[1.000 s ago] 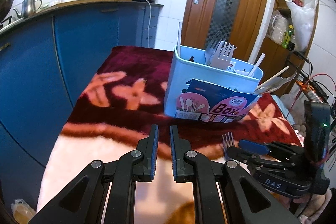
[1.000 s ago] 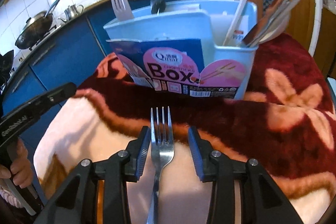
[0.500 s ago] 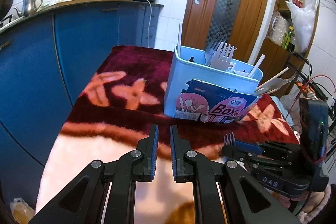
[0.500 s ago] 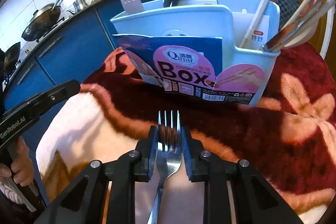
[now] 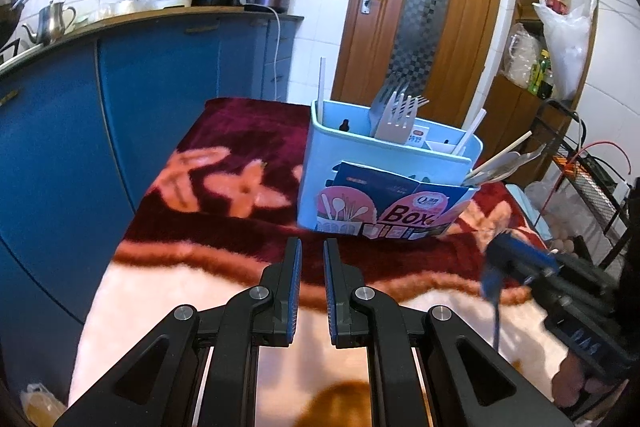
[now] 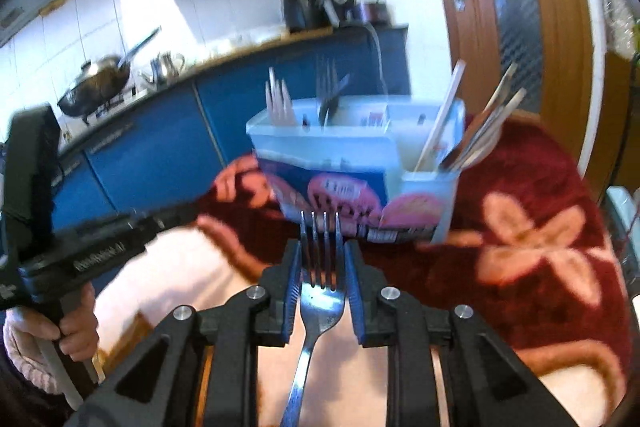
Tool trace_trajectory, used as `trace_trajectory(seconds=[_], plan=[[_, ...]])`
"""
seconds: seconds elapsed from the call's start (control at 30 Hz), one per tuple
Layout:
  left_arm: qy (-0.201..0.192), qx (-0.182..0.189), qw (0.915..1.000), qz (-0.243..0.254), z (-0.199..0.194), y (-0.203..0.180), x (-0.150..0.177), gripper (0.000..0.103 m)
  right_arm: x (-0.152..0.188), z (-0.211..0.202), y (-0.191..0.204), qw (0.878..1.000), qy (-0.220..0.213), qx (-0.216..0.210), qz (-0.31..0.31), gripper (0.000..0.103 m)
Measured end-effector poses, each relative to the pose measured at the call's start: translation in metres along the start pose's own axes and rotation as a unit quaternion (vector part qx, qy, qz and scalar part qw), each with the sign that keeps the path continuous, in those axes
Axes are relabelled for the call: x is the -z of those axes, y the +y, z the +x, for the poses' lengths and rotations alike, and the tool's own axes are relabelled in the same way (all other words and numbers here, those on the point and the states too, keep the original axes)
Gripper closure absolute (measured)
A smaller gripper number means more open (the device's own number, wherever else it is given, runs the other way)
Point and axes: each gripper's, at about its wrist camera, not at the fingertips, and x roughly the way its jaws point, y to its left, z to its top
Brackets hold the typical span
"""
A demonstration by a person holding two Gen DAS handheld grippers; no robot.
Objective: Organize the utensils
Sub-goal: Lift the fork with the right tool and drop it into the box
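A light blue utensil box stands on the blanket-covered table and holds forks, chopsticks and spoons. It also shows in the right wrist view. My right gripper is shut on a metal fork, tines pointing toward the box, lifted above the blanket. In the left wrist view the right gripper is at the right, with the fork's handle hanging below it. My left gripper is nearly shut and empty, a short way in front of the box.
The table carries a red and pink flowered blanket. Blue kitchen cabinets run along the left. A wooden door is behind the box. A shelf and wire rack stand at the right.
My right gripper closed on the fork and lifted it off the blanket, tilting upward. The left gripper has hardly moved.
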Motion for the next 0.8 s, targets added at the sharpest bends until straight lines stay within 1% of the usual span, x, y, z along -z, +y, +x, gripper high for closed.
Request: trace_trajectory(seconds=[0.17,0.23,0.27,0.33,0.47,0.63,0.8], plan=[[-0.003,0.003,1.0,0.002,-0.004,-0.002,0.0,0.092,-0.012,-0.023,0.002,0.998,-0.059,0.022,0.004,0.082],[-0.004,0.005,1.0,0.001,-0.005,-0.002,-0.001,0.092,-0.015,-0.031,0.001,0.997,-0.075,0.029,0.002,0.083],[-0.004,0.006,1.0,0.001,-0.006,-0.002,-0.001,0.092,-0.017,-0.034,0.0,0.996,-0.084,0.033,0.003,0.098],[-0.004,0.006,1.0,0.001,-0.006,-0.003,-0.001,0.092,-0.021,-0.036,-0.001,0.995,-0.088,0.043,0.003,0.099],[-0.006,0.006,1.0,0.001,-0.007,-0.004,-0.002,0.092,-0.028,-0.039,-0.001,0.994,-0.098,0.05,0.0,0.1],[-0.005,0.007,1.0,0.001,-0.006,-0.003,-0.003,0.092,-0.048,-0.05,0.003,0.991,-0.118,0.063,-0.02,0.1],[-0.001,0.009,1.0,0.001,-0.003,-0.003,-0.003,0.092,-0.079,-0.07,0.007,0.982,-0.146,0.107,-0.056,0.1]])
